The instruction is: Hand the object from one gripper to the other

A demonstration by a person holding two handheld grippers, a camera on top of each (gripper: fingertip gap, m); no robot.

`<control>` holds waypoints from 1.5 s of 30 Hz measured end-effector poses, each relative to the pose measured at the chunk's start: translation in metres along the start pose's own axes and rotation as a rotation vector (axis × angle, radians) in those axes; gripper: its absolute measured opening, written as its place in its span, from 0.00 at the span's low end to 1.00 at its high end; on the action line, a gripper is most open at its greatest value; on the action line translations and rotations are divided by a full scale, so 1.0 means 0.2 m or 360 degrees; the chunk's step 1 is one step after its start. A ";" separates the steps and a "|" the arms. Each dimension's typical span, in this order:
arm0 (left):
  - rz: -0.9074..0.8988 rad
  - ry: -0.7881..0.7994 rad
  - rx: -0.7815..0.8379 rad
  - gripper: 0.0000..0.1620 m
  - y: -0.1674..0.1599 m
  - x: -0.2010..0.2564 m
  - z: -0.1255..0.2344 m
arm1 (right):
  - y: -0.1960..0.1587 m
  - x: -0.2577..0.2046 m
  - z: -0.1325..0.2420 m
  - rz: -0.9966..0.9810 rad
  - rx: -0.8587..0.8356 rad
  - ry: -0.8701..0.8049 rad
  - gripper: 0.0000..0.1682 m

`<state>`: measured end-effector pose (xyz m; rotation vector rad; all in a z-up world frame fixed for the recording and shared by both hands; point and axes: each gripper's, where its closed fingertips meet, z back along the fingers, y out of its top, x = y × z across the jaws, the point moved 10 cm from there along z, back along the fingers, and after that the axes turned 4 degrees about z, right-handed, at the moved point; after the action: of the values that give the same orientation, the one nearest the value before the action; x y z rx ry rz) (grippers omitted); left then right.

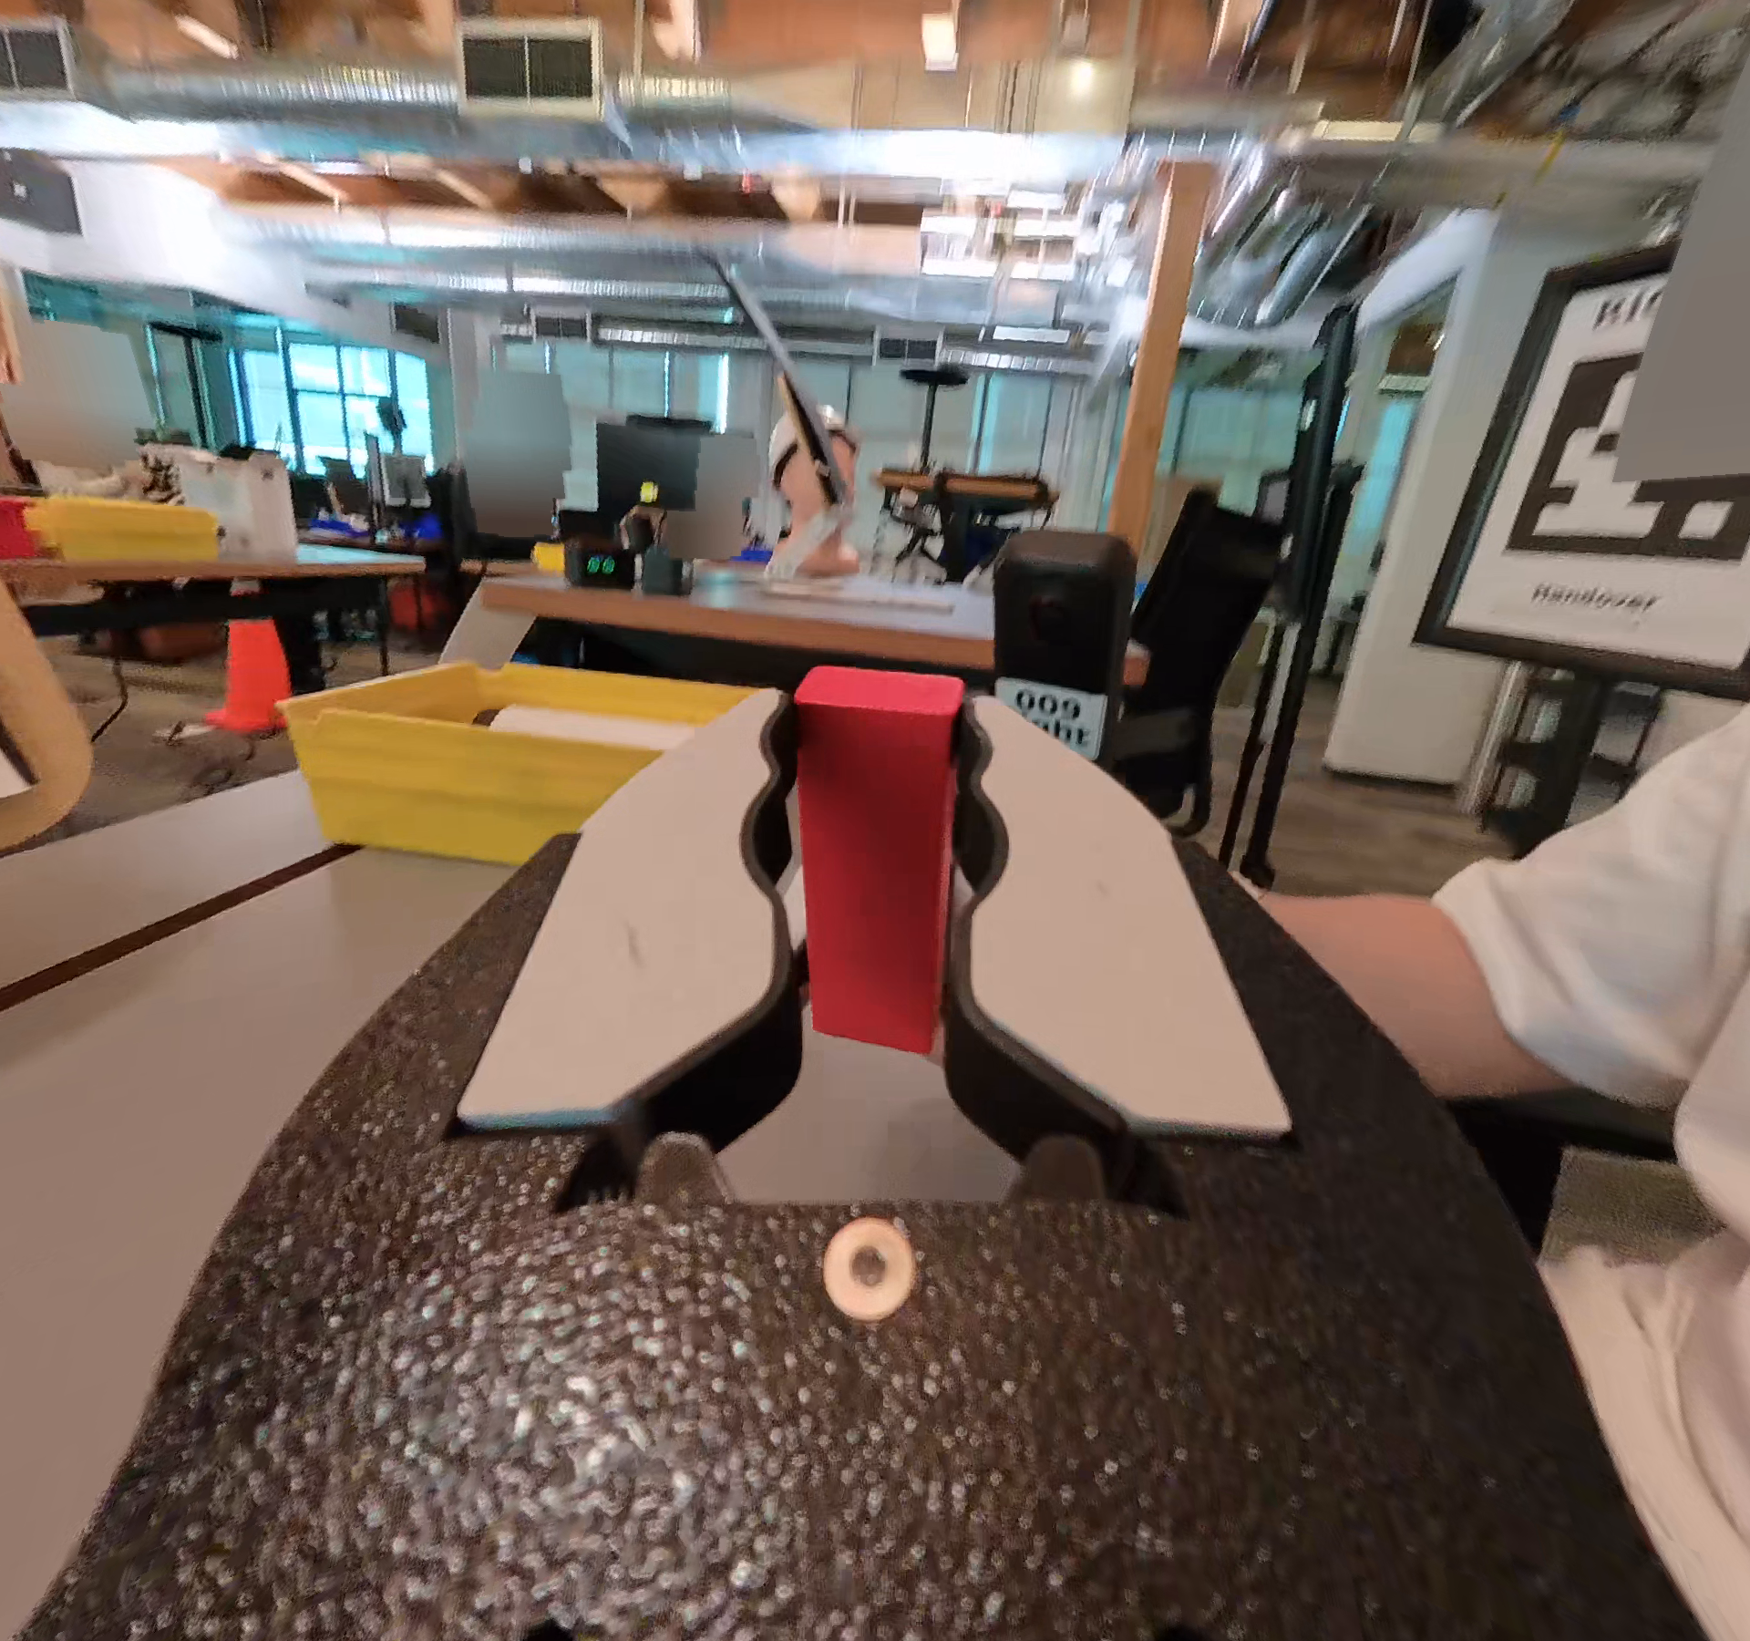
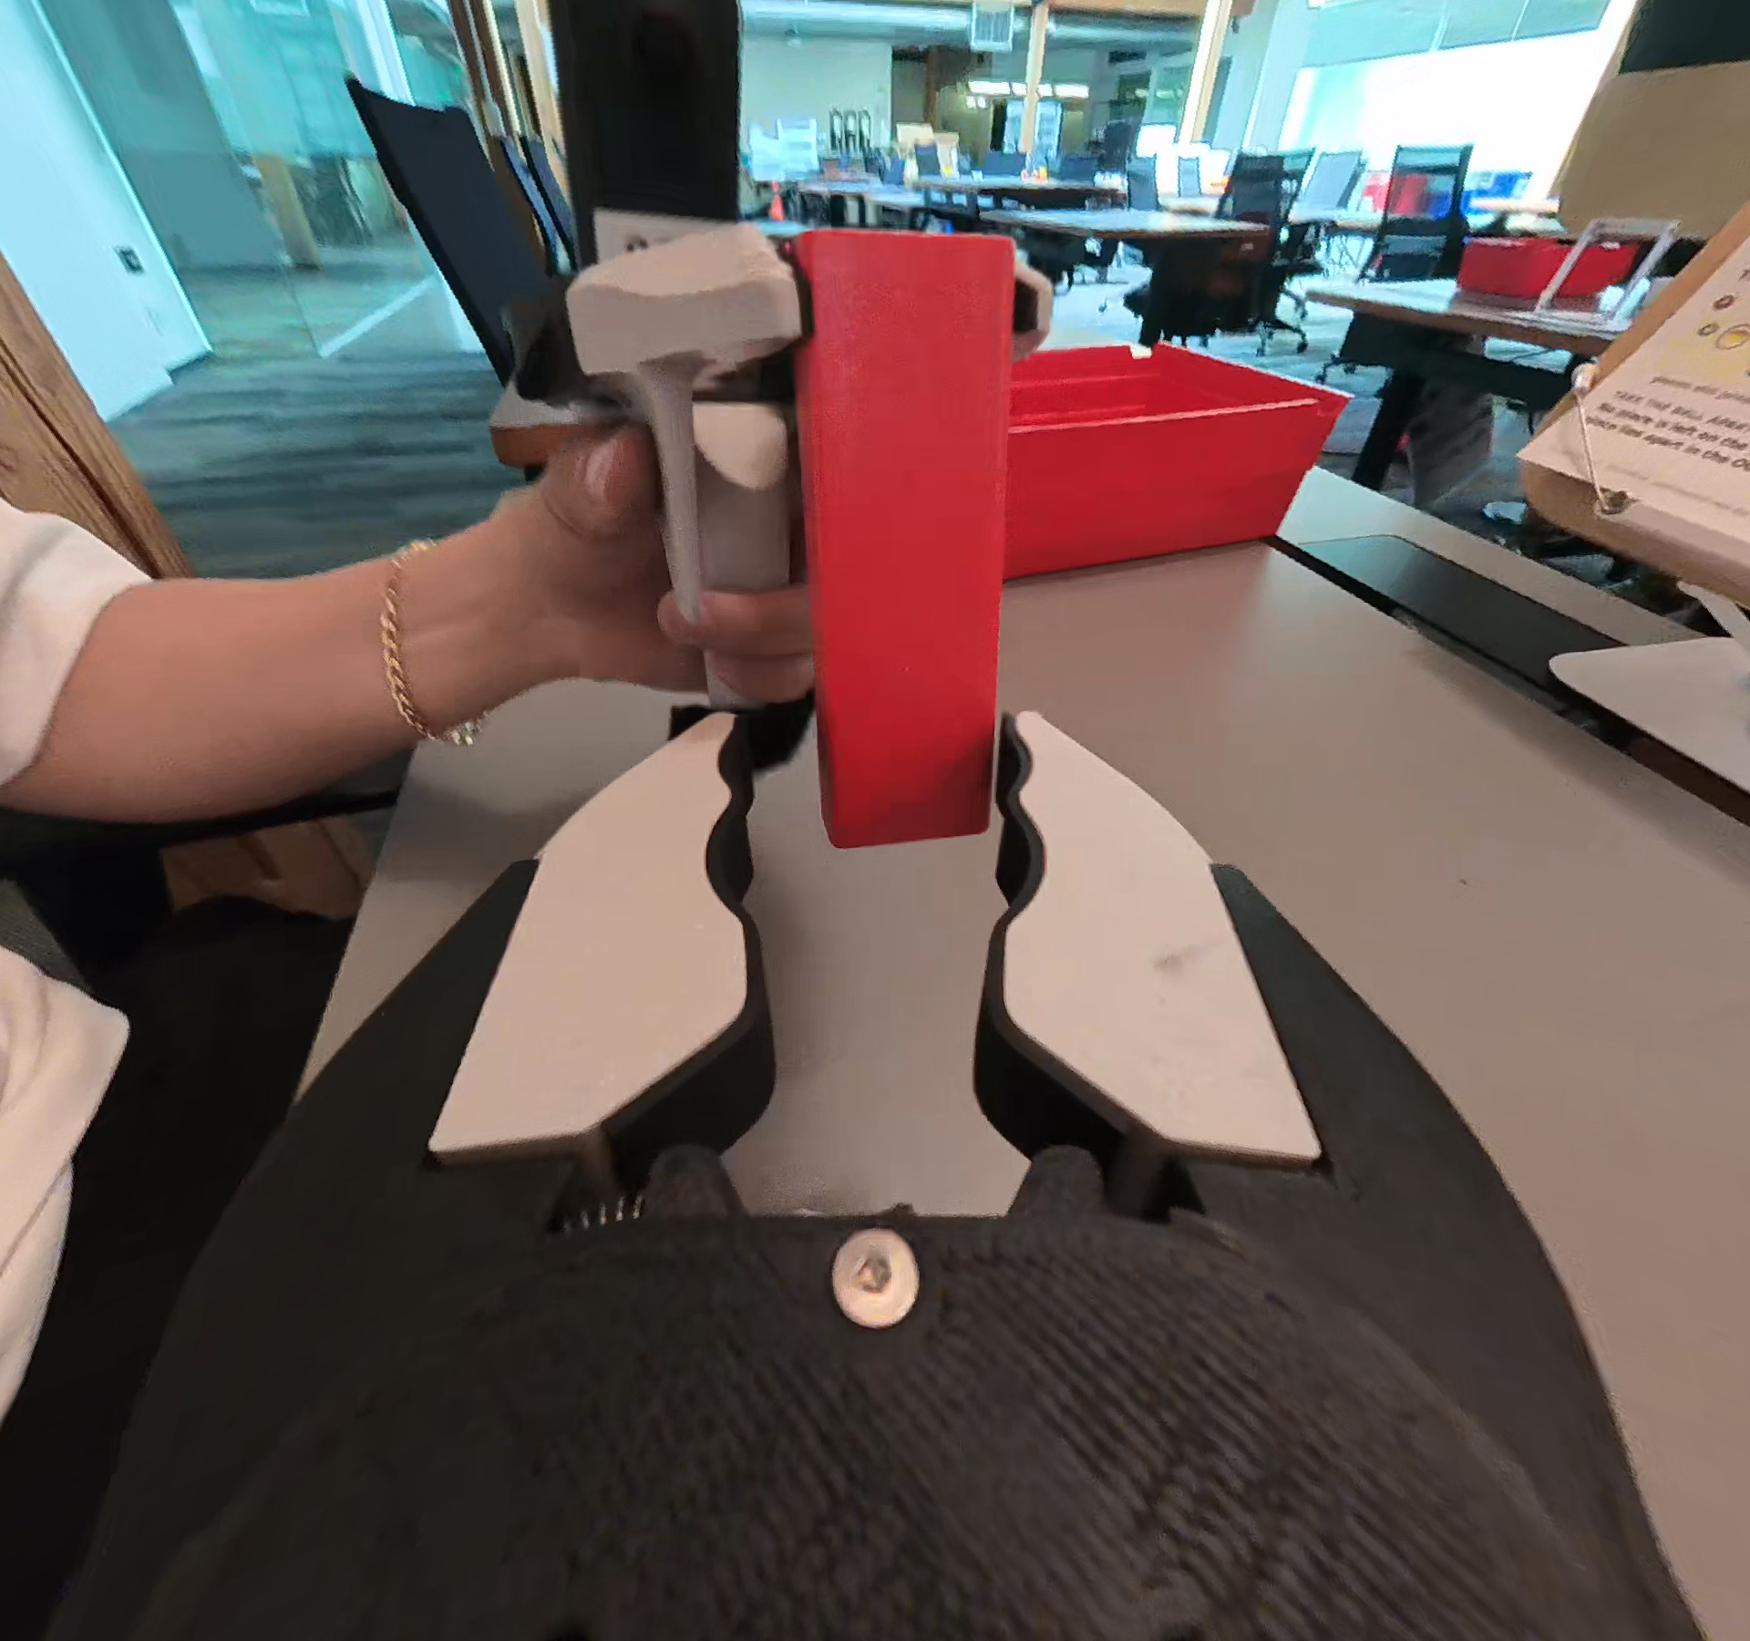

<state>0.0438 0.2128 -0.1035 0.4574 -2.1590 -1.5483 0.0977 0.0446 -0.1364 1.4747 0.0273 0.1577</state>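
A tall red block (image 1: 876,857) stands upright between the fingers of my left gripper (image 1: 876,715), which is shut on it. In the right wrist view a hand holds the left gripper (image 2: 904,293), which clamps the block (image 2: 904,554) near its top. The block hangs above the grey table (image 2: 1326,838). My right gripper (image 2: 871,734) is open, and the block's lower end sits between its fingertips. It is close to the right finger (image 2: 1117,951), with a gap to the left one. The right gripper's black camera (image 1: 1061,620) shows behind the block.
A yellow bin (image 1: 426,762) sits on the table to the left in the left wrist view. A red bin (image 2: 1165,459) stands behind the block in the right wrist view. A card stand (image 2: 1657,421) is at the table's right. A person's arm (image 1: 1401,980) reaches in. The grippers' ends are close to 7 cm from one another.
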 end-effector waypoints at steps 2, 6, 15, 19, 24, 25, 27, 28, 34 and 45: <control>0.0041 -0.0065 0.0097 0.19 0.00 0.00 0.01 | 0.01 0.00 0.01 -0.0019 0.0072 -0.0003 0.22; 0.0056 -0.0153 0.0105 0.20 -0.01 -0.03 0.04 | 0.04 0.02 0.05 0.0112 -0.0010 -0.0014 0.20; -0.0763 0.0117 -0.0906 0.33 0.02 0.07 0.06 | 0.02 0.03 0.11 0.0524 -0.0822 -0.0206 0.20; -0.1040 0.0229 -0.1446 0.32 -0.07 0.13 -0.02 | -0.02 -0.01 0.05 0.0625 -0.0996 -0.0192 0.20; -0.1077 0.0279 -0.1717 0.27 -0.18 0.14 -0.09 | -0.05 -0.07 -0.02 0.0748 -0.1125 -0.0164 0.20; -0.1056 0.0278 -0.1737 0.25 -0.19 0.14 -0.10 | -0.05 -0.08 -0.03 0.0761 -0.1109 -0.0160 0.20; -0.1029 0.0298 -0.1770 0.21 -0.21 0.12 -0.10 | -0.04 -0.09 -0.04 0.0758 -0.1098 -0.0153 0.20; -0.0998 0.0284 -0.1775 0.21 -0.21 0.12 -0.10 | -0.05 -0.09 -0.04 0.0765 -0.1107 -0.0140 0.20; -0.0855 0.0267 -0.1598 0.20 -0.19 0.07 -0.07 | -0.03 -0.04 0.00 0.0676 -0.0918 -0.0173 0.21; -0.0087 0.0094 -0.0411 0.20 -0.09 -0.06 0.01 | 0.09 0.10 0.16 -0.0066 0.0319 -0.0219 0.32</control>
<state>0.0541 0.2147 -0.1237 0.4721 -1.8825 -1.7902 0.1191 0.0176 -0.1137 1.6810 -0.0390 0.0195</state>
